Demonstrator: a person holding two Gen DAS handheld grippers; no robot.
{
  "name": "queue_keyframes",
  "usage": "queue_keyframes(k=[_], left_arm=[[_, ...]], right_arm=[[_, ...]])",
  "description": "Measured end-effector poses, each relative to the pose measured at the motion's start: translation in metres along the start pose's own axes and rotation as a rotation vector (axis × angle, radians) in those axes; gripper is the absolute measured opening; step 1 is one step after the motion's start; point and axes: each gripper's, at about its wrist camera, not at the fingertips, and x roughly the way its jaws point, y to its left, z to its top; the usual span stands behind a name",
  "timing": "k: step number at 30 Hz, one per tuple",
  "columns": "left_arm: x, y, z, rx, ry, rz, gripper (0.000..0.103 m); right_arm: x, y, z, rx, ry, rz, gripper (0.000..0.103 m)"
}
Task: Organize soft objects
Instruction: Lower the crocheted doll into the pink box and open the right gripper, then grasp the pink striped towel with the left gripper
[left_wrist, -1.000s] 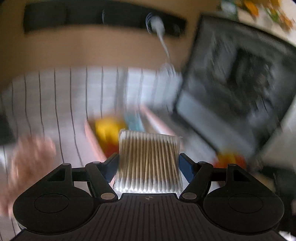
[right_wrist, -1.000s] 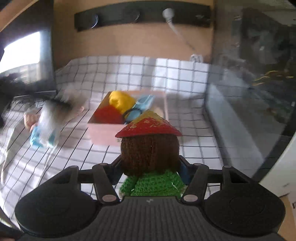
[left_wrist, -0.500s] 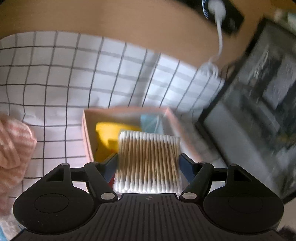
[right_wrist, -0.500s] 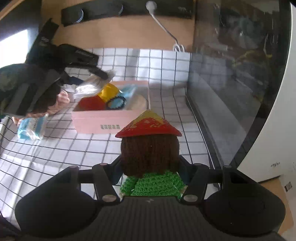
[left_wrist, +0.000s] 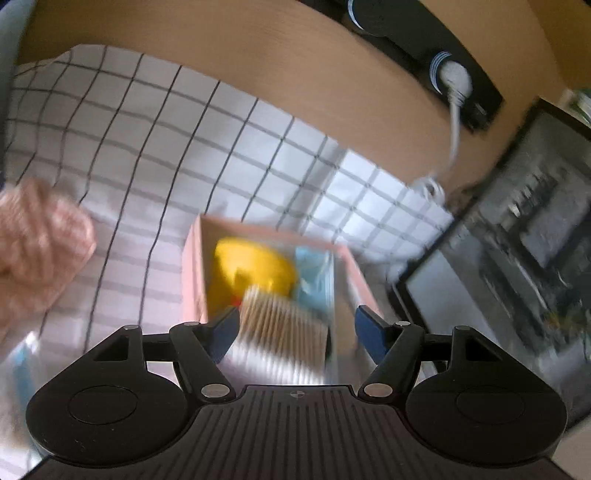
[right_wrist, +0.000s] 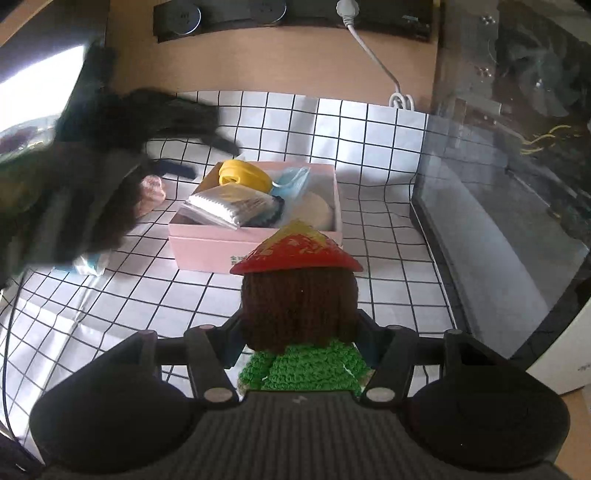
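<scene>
A pink box (right_wrist: 207, 245) sits on the checked cloth, also in the left wrist view (left_wrist: 192, 273). A pack of cotton swabs (right_wrist: 231, 205) lies in it on top of a yellow item (right_wrist: 243, 175) and a blue item (right_wrist: 291, 181); in the left wrist view the pack (left_wrist: 280, 332) is blurred, apart from the right finger. My left gripper (left_wrist: 299, 328) is open above the box; it shows blurred in the right wrist view (right_wrist: 207, 155). My right gripper (right_wrist: 299, 339) is shut on a crocheted doll (right_wrist: 299, 306) with a red hat, in front of the box.
A pink knitted item (left_wrist: 40, 243) lies left of the box, also in the right wrist view (right_wrist: 151, 194). A blue-white packet (right_wrist: 90, 264) lies beside it. A dark glass case (right_wrist: 517, 166) stands to the right. A white cable (right_wrist: 376, 62) hangs from the back wall strip.
My left gripper has opened and let the cotton swab pack drop into the pink box. The right gripper still holds the doll, with the box a little nearer.
</scene>
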Motion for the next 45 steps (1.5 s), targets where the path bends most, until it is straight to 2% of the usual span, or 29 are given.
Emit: queue_keyframes(k=[3,7,10,11,13,14,17,19,22,26,29,32,33,36,39,41,43,45], left_arm=[[-0.029,0.003,-0.026,0.031,0.037,-0.025,0.074],[-0.062,0.013,-0.056,0.023,0.073,-0.025,0.074],[-0.082,0.028,-0.067,-0.01,0.081,0.01,0.074],[-0.09,0.036,-0.07,-0.02,0.077,0.033,0.074],[-0.105,0.051,-0.074,-0.035,0.065,0.089,0.074],[-0.115,0.06,-0.077,-0.045,0.057,0.121,0.074],[-0.139,0.091,-0.091,-0.109,0.051,0.193,0.074],[-0.147,0.109,-0.098,-0.156,0.056,0.227,0.074],[-0.158,0.13,-0.102,-0.199,0.049,0.28,0.074],[-0.165,0.15,-0.093,-0.239,0.014,0.285,0.074],[-0.165,0.158,-0.07,-0.217,-0.019,0.269,0.074],[-0.163,0.158,-0.033,-0.106,-0.063,0.275,0.074],[-0.158,0.159,-0.019,-0.049,-0.056,0.276,0.074],[-0.128,0.159,0.018,0.109,0.038,0.319,0.074],[-0.091,0.166,0.038,0.188,0.069,0.36,0.074],[-0.063,0.179,0.048,0.2,0.104,0.398,0.074],[-0.039,0.195,0.054,0.168,0.145,0.418,0.074],[-0.019,0.209,0.057,0.118,0.184,0.399,0.074]], right_arm=[[0.003,-0.013,0.029,0.033,-0.036,0.03,0.06],[0.013,-0.029,0.102,0.084,-0.154,0.071,0.06],[0.037,-0.033,0.149,0.116,-0.228,0.124,0.068],[0.049,-0.034,0.16,0.119,-0.236,0.141,0.077],[0.076,-0.029,0.17,0.101,-0.188,0.106,0.077],[0.087,-0.026,0.167,0.103,-0.151,0.092,0.077],[0.096,-0.015,0.137,0.106,-0.065,0.128,0.078],[0.094,-0.001,0.114,0.044,-0.017,0.131,0.078],[0.086,0.022,0.076,-0.06,0.009,0.097,0.078],[0.069,0.054,0.047,-0.16,-0.006,0.076,0.078],[0.057,0.078,0.034,-0.227,-0.012,0.11,0.078],[0.046,0.098,0.028,-0.291,-0.011,0.154,0.078],[0.043,0.103,0.027,-0.308,-0.014,0.161,0.078],[0.039,0.117,0.021,-0.332,-0.004,0.182,0.078],[0.04,0.124,0.013,-0.324,0.029,0.186,0.078],[0.042,0.127,0.008,-0.313,0.052,0.179,0.078],[0.04,0.126,0.001,-0.309,0.071,0.169,0.078],[0.038,0.124,-0.004,-0.306,0.086,0.141,0.078]])
